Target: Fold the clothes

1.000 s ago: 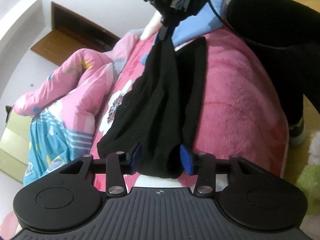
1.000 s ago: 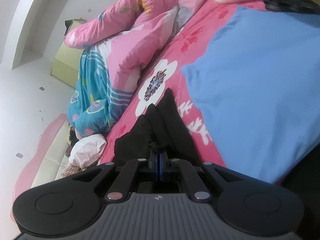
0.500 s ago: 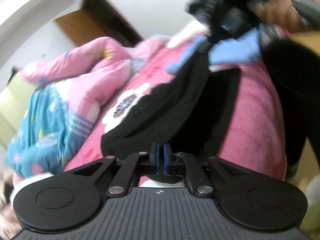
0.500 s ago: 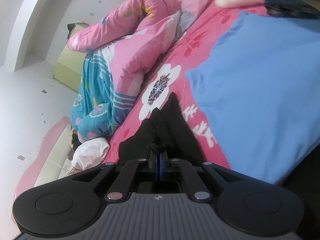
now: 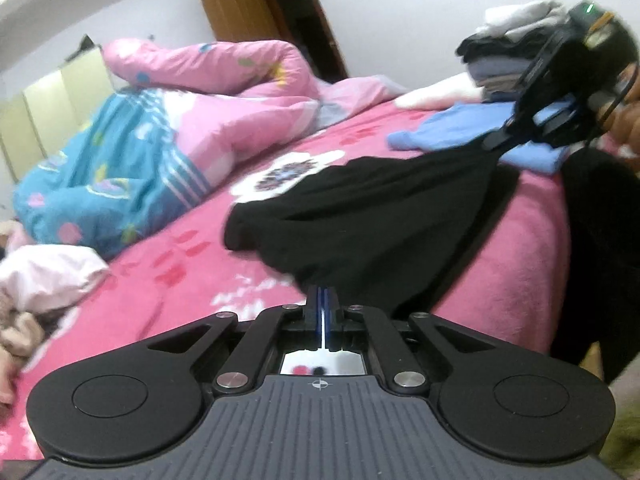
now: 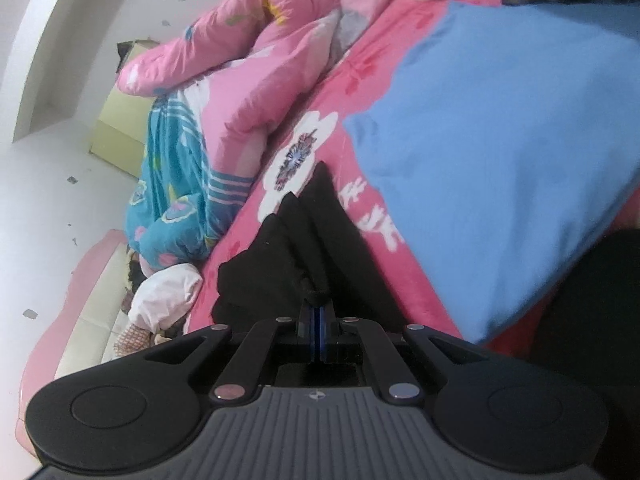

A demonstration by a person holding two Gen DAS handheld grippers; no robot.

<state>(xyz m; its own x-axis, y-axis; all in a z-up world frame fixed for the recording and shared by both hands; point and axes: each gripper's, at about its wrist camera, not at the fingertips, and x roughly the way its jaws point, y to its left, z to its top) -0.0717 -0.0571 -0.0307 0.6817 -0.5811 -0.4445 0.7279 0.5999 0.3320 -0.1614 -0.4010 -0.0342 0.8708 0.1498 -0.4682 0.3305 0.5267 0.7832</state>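
- Left gripper (image 5: 322, 300): jaws closed together, pinching the near edge of the black garment (image 5: 380, 216).
- Right gripper (image 6: 317, 312): jaws clamped on the garment's opposite end, held above it.

A wide bed under a fuzzy pink blanket printed with white flowers (image 5: 280, 248) fills most of the room, with a rumpled pink and teal quilt (image 5: 160, 128) heaped along its far side. Behind the bed stand plain white walls (image 5: 400, 0), a brown wooden door (image 5: 236, 12) next to a dark doorway, and pale yellow-green cabinet panels (image 5: 52, 108) at the left. The right wrist view shows a white floor (image 6: 52, 216) speckled with small dark scraps beside the bed.
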